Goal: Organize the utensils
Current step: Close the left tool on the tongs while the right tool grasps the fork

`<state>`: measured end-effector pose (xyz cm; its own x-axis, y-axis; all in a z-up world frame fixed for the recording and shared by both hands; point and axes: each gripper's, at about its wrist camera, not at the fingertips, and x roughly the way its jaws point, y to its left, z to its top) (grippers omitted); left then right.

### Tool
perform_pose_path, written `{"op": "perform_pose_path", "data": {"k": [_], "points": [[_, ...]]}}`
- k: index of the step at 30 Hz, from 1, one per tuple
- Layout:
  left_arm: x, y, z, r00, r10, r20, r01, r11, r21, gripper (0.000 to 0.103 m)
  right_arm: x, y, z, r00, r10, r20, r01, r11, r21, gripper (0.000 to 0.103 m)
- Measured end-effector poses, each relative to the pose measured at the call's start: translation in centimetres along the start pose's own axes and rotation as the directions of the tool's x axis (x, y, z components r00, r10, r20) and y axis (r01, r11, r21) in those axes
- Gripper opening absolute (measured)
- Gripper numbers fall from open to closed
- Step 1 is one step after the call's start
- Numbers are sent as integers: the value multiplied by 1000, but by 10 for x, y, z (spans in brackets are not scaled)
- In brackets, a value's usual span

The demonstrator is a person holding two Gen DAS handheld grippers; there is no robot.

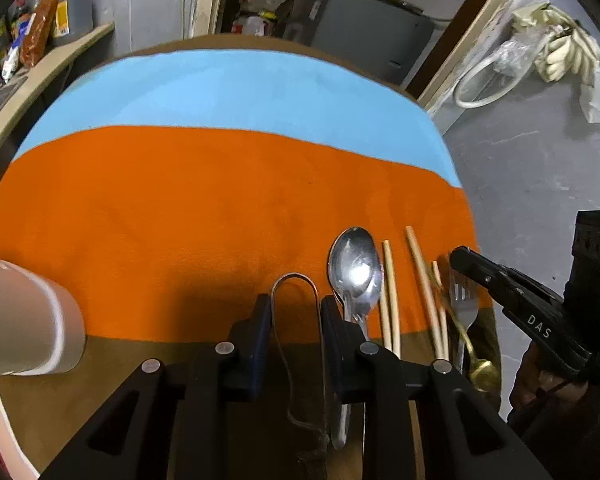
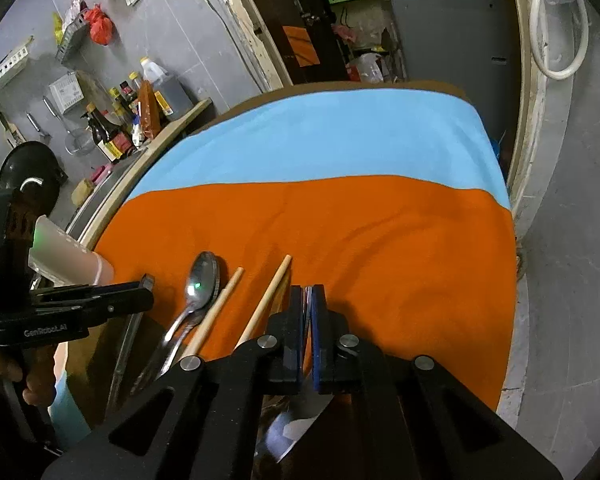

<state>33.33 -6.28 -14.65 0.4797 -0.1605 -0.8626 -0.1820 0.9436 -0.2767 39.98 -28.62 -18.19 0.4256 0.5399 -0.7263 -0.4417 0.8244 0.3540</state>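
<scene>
Left gripper (image 1: 294,316) stands open, its jaws straddling a wire loop (image 1: 296,308) at the near edge of the cloth (image 1: 220,200); whether the pads touch the wire I cannot tell. Right gripper (image 2: 309,312) is pinched nearly closed on a thin metal utensil (image 2: 296,428) that hangs below it, probably the fork (image 1: 462,304) seen from the left wrist view. A spoon (image 2: 202,280) and chopsticks (image 2: 220,308) lie side by side on the orange band. The step in hand looks like laying pieces in a row; next, the held piece needs setting down parallel, just beside the chopsticks. A cup (image 1: 24,320) lies at the left.
</scene>
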Motion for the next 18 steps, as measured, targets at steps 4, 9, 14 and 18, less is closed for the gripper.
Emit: {"op": "perform_pose_path", "data": {"k": [4,9,14,18], "points": [[-24,1,-5,998,-28,57,27,999,20,23,-21,12,-3,999,-25,42,26,1000,-5,2],[-52,5,-13,990,-71,123,68,997,34,23,-55,37,-9,988,-98,120,99,995,-2,2],[-82,15,-20,974,-129,184,120,991,63,23,-94,73,-22,958,-185,220,187,982,12,2],[-105,21,-23,957,-156,244,137,986,91,23,-123,99,-33,920,-254,297,258,966,26,2]]}}
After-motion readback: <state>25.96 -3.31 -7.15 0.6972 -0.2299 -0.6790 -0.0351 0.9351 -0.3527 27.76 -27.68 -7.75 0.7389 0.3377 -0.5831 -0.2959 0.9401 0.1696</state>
